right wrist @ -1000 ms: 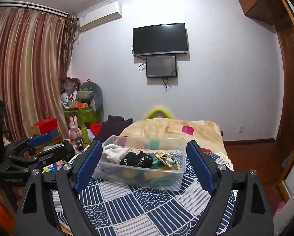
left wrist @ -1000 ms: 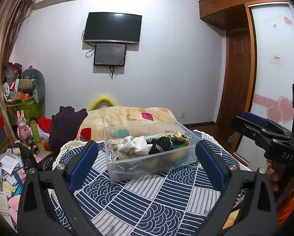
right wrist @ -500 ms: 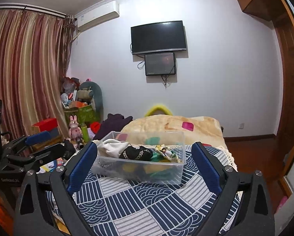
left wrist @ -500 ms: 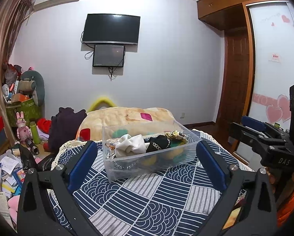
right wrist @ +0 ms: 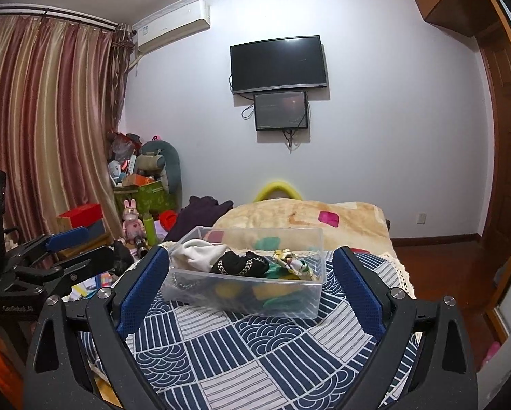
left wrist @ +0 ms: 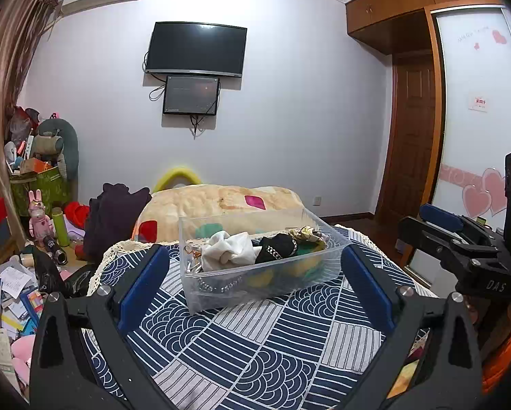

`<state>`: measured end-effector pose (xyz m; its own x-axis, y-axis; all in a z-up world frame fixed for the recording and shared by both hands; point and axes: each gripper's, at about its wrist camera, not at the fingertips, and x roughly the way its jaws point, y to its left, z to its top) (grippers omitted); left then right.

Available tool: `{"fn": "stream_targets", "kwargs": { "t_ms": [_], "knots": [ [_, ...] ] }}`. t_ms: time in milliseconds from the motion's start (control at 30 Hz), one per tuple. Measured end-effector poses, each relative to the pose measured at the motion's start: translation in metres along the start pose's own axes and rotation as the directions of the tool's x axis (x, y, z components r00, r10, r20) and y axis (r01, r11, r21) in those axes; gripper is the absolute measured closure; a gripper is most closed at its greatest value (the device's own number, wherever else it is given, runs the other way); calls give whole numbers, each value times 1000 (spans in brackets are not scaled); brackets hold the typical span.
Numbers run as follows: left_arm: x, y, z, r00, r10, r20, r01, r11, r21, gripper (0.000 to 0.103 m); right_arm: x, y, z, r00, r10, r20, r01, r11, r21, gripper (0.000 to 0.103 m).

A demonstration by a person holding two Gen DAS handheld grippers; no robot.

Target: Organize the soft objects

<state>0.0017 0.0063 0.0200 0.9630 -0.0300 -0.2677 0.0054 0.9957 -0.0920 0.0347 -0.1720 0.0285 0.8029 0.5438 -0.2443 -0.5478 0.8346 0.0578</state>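
Shift: both views tipped upward since a second ago; your grippers sit lower.
Bed [left wrist: 255,341]: carries the bin [left wrist: 255,273].
Bin: holds the soft items [left wrist: 228,251], piled.
Left gripper [left wrist: 255,287]: jaws wide, empty.
Right gripper [right wrist: 252,283]: same.
Risk: you could nudge the light bin and slide it.

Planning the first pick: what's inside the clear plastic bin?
The clear plastic bin holds a white cloth, a black chain-patterned fabric, a patterned scarf, and a metal chain. Yellow and green pieces underneath are mostly covered.
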Motion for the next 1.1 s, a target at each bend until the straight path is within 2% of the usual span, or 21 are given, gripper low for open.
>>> {"fn": "stream_targets", "kwargs": {
  "t_ms": [1100],
  "knots": [
    [0, 1, 0, 1000, -26, -8, 26, 1000, -11, 1, -1, 5, 1, 1000, 3, -2, -3, 1000, -11, 7]
  ]
}}
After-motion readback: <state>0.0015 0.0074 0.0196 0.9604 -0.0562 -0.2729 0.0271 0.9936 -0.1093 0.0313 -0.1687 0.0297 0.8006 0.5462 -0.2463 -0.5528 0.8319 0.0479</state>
